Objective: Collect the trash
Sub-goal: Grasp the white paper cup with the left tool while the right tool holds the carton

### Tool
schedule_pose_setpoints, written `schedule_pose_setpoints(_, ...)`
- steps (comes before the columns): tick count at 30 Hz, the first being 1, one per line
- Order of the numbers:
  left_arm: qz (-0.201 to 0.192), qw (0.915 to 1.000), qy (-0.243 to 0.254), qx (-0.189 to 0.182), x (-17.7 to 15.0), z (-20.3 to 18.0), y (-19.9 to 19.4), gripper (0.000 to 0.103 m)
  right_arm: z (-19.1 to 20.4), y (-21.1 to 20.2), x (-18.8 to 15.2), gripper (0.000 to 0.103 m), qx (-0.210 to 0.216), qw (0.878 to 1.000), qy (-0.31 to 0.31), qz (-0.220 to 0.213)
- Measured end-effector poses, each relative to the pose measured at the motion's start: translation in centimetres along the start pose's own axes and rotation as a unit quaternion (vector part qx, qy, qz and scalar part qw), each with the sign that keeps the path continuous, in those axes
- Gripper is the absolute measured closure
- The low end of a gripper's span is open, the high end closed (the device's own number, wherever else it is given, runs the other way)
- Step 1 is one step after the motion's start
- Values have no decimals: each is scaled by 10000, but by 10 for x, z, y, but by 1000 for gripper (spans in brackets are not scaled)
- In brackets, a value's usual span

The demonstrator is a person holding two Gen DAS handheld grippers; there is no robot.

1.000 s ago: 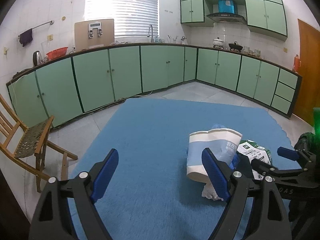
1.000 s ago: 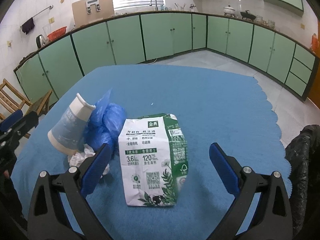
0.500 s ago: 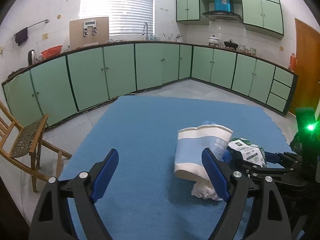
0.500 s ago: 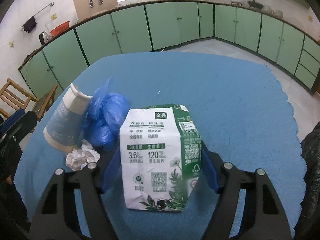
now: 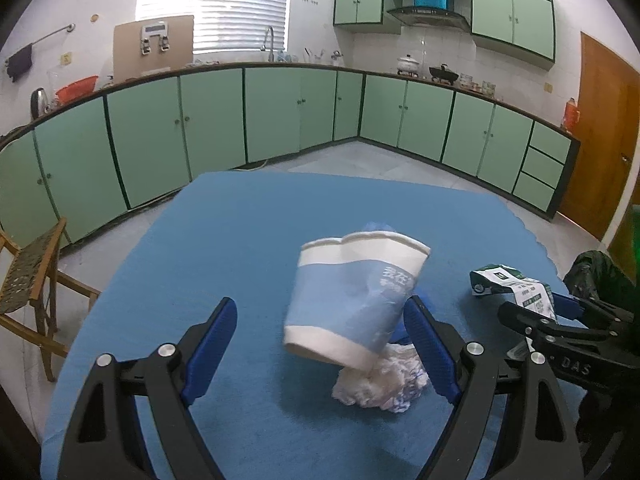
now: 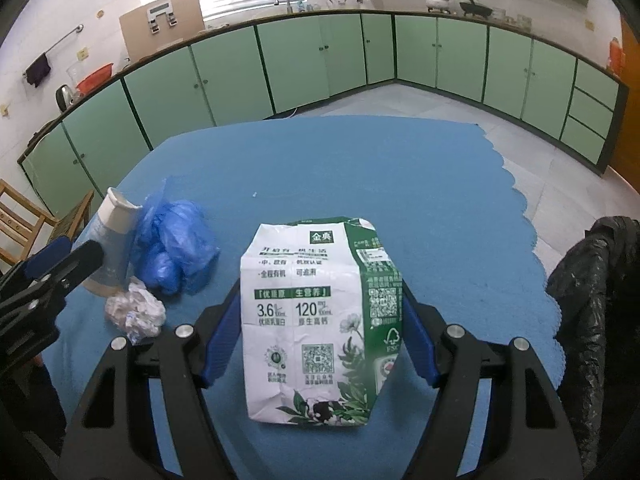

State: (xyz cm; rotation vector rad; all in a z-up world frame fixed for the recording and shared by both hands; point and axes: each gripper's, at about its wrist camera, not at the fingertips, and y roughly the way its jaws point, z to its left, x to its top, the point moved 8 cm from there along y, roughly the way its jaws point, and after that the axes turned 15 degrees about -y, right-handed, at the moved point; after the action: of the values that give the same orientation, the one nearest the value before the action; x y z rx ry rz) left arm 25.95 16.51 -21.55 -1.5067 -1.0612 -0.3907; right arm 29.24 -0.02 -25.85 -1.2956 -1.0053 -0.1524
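Two downward-tilted tongs: right tongs (image 6: 320,320) clamping carton (image 6: 316,312), left tongs (image 5: 320,344) agape.

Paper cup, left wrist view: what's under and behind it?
The paper cup tilts over a crumpled white paper wad under its base. Blue plastic bunches behind it. Its inside isn't visible.

1. A blue cloth (image 5: 248,240) with a scalloped right edge covers the worktop.
2. Mint-green base cabinets (image 5: 208,120) run along the far walls and meet in a corner.
3. A wooden chair (image 5: 32,280) stands on the floor at the left.
4. A range hood (image 5: 430,14) hangs under the green upper cabinets (image 5: 512,4).
5. A white pot (image 5: 408,63) and a black wok (image 5: 443,73) sit on the far counter.
6. A brown door (image 5: 600,140) is at the right.
7. A red basin (image 5: 78,86) and a kettle (image 5: 39,101) sit at the far left.
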Motion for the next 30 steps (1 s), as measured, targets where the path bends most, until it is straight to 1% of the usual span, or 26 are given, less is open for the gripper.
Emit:
schedule_pose_setpoints(5,150,9998,40,81,-2,-4,16,19,-3,4,-7,34,5,10000,-8,40)
schedule_pose_setpoints(8,253,9997,-47,59,-2,-2,23,20,-1,6,-6,34,11,10000,-45,60)
schedule_pose_setpoints(9,256,9996,-87,39,-2,0,23,25,-3,7,-7,34,15,10000,-52,63)
schedule_pose_setpoints(10,283,9995,-115,4,-2,1,23,34,-2,7,-7,34,17,10000,-56,64)
schedule_pose_setpoints(11,313,9994,-131,-3,-3,0,23,39,-3,7,-7,34,24,10000,-55,61)
schedule_pose_setpoints(13,315,9993,-207,-20,-4,4,22,40,-5,7,-7,34,28,10000,-51,55)
schedule_pose_setpoints(22,-5,9995,-290,112,5,23,-7,43,2,-11,-3,34,21,9998,-117,-129)
schedule_pose_setpoints(30,-83,9994,-336,83,12,22,-32,43,0,-44,10,34,73,9991,-61,-421)
